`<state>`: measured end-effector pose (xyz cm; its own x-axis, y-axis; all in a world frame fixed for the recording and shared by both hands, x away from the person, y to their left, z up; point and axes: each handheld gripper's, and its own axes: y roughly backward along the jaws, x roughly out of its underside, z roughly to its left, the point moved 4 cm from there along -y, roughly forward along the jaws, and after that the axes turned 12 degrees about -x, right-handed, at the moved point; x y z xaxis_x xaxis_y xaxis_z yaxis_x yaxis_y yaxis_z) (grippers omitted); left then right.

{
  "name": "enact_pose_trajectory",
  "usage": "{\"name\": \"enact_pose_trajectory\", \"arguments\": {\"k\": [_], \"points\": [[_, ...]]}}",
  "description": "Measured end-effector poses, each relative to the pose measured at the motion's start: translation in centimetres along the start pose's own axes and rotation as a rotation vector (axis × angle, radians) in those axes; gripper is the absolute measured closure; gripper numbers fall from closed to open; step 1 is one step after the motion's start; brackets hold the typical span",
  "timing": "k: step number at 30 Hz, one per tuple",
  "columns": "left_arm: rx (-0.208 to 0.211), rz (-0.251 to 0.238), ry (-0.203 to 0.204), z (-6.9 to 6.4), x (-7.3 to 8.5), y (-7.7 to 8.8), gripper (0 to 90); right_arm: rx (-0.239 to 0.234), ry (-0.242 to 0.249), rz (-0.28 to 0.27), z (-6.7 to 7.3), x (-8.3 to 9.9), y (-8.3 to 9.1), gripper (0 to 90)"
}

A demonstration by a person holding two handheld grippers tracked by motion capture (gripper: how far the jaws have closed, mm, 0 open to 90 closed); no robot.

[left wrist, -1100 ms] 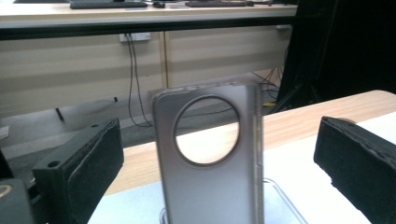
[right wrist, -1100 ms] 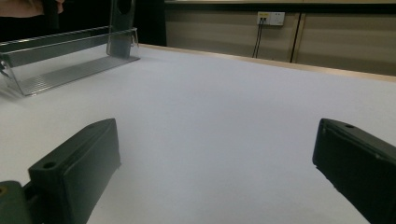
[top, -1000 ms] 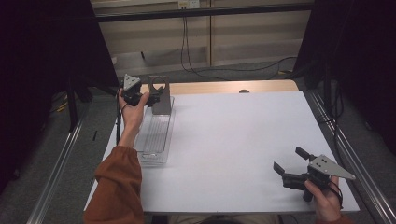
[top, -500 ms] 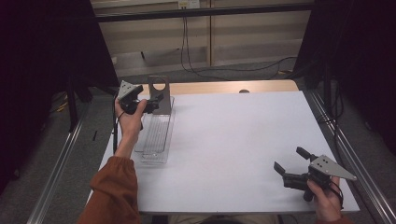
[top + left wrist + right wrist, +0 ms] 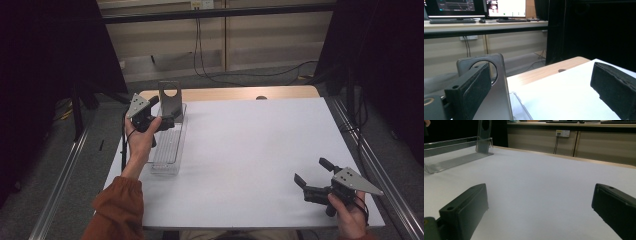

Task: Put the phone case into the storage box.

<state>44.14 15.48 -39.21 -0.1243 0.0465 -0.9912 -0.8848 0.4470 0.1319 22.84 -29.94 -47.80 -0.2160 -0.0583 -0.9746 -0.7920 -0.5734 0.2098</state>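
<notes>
While the left tool (image 5: pixel 167 116) hovered over the far end of the clear tray (image 5: pixel 167 150), its jaws were spread wide, w/ the grey metal bracket (image 5: pixel 170 97) standing upright just beside one jaw, maybe touching; can't tell. Tray sat at the left edge of the white counter (image 5: pixel 250 145). Right tool (image 5: pixel 310 176) was spread too, gripping nothing, low over the counter's near right corner, well apart from the tray.

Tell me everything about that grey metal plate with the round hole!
The grey metal plate with the round hole looks like smooth, dull metal with rounded top corners. It stands upright at the far end of the clear plastic tray, near the table's far left. The open left gripper sits right by it; whether one jaw touches is unclear.
</notes>
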Motion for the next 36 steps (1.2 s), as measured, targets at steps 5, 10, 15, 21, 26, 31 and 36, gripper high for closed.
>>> {"name": "enact_pose_trajectory", "arguments": {"k": [5,10,15,21,26,31,36], "points": [[-0.003,-0.001,-0.012,-0.4,0.4,1.0,3.3,-0.008,-0.001,-0.001,0.0,0.0,0.0,0.1],[0.007,-0.003,-0.015,-0.8,0.9,1.9,3.3,-0.012,0.001,-0.001,0.1,0.0,-0.1,0.1],[0.007,0.012,-0.013,-1.1,1.4,2.4,3.3,-0.008,0.001,0.002,0.0,0.0,-0.1,0.1],[0.018,0.010,-0.020,-1.7,1.6,3.4,3.6,-0.010,0.001,0.000,0.1,0.0,-0.2,0.1],[0.034,0.008,-0.023,-2.4,1.8,4.3,3.6,-0.013,0.002,0.002,0.1,0.0,-0.2,0.1],[0.022,0.011,-0.034,-2.2,2.0,4.9,3.6,-0.021,0.001,0.008,0.2,0.0,-0.2,0.1],[0.016,0.024,0.019,-2.1,2.4,5.7,3.8,-0.022,-0.002,0.008,0.2,0.0,-0.1,0.1]]}}
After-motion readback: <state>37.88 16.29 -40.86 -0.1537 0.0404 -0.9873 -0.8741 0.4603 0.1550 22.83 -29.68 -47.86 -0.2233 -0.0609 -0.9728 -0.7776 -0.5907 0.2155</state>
